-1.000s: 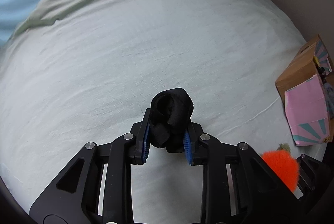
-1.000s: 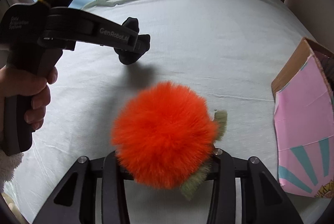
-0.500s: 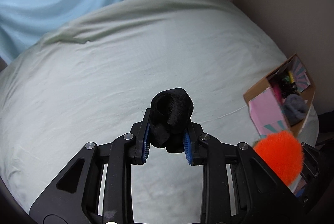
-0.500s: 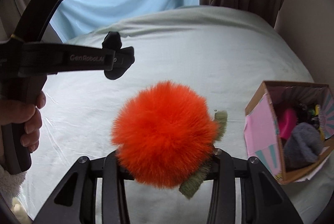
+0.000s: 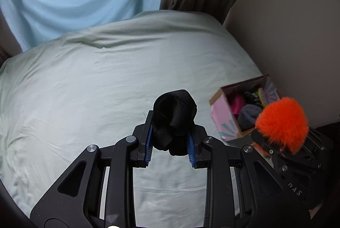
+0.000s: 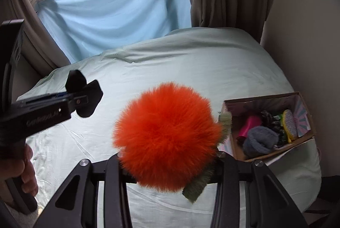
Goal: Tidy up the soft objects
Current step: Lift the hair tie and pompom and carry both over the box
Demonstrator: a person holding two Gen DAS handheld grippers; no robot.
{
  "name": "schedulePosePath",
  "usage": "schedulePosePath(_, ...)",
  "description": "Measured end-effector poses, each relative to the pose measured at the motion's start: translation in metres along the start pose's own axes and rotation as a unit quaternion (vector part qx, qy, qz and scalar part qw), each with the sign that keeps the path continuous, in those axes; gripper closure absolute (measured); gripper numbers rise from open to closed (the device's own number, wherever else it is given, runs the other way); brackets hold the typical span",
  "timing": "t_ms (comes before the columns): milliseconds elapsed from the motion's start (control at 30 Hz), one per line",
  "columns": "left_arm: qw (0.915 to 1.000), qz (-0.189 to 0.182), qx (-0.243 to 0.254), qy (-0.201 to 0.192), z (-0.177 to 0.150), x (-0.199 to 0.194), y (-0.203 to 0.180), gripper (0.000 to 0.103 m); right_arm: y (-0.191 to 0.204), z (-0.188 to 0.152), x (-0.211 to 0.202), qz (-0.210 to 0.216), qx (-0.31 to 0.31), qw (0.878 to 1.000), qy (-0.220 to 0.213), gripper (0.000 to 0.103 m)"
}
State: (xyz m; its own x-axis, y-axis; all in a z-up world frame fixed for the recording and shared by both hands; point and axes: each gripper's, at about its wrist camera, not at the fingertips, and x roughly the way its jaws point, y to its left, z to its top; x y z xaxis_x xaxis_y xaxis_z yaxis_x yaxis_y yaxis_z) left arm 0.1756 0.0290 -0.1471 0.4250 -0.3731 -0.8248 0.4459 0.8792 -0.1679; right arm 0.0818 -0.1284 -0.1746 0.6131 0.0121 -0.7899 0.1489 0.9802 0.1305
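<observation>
**Both grippers loaded above the bed**

Jaws on the left gripper [image 5: 170,148] are closed most of the way onto a black rolled sock [image 5: 173,119], the blue pads [image 5: 148,147] pressing its two sides while the bundle bulges up and forward past the fingertips. It hangs in the air over the pale green bed sheet [image 5: 85,89]. From the right wrist view the same gripper enters from the left edge, its handle wrapped by the person's left hand [image 6: 27,174].

Further right, the right gripper [image 6: 170,159] grips an orange fluffy pom-pom [image 6: 167,134]; fur hides the fingertips, so the exact gap cannot be read, but the ball sits clamped between the two fingers, with an olive-green knitted piece [image 6: 197,184] poking out at its lower right.

At the far right, a cardboard box [image 6: 274,154] with pink and teal sides rests on the sheet near the wall. Inside lie a grey-blue soft bundle [image 6: 260,140], a magenta item [image 6: 248,123] and a yellow-green brush [image 6: 289,125].
</observation>
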Motion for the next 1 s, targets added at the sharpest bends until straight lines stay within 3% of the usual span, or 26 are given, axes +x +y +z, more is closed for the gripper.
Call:
schedulePosePath(233,0.9999,-0.016,-0.003,-0.004,0.003,-0.010,-0.063,0.080,-0.056,0.011,-0.029,-0.006,0.026,1.000,0.011,0.065)
schedulePosePath(500,0.9999,-0.009,-0.011,0.000,0.023,0.026,-0.154,0.080,-0.146,0.037,-0.037,-0.012,0.028,0.999,0.023,0.065)
schedulePosePath(733,0.9994,-0.007,-0.015,0.029,0.046,0.090,-0.230,0.080,-0.230,0.057,0.000,0.003,0.033,0.998,0.054,0.065)
schedulePosePath(1000,0.9956,-0.006,-0.011,0.093,0.059,0.185,-0.286,0.080,-0.307,0.068,0.072,0.015,0.043,0.993,0.109,0.065)
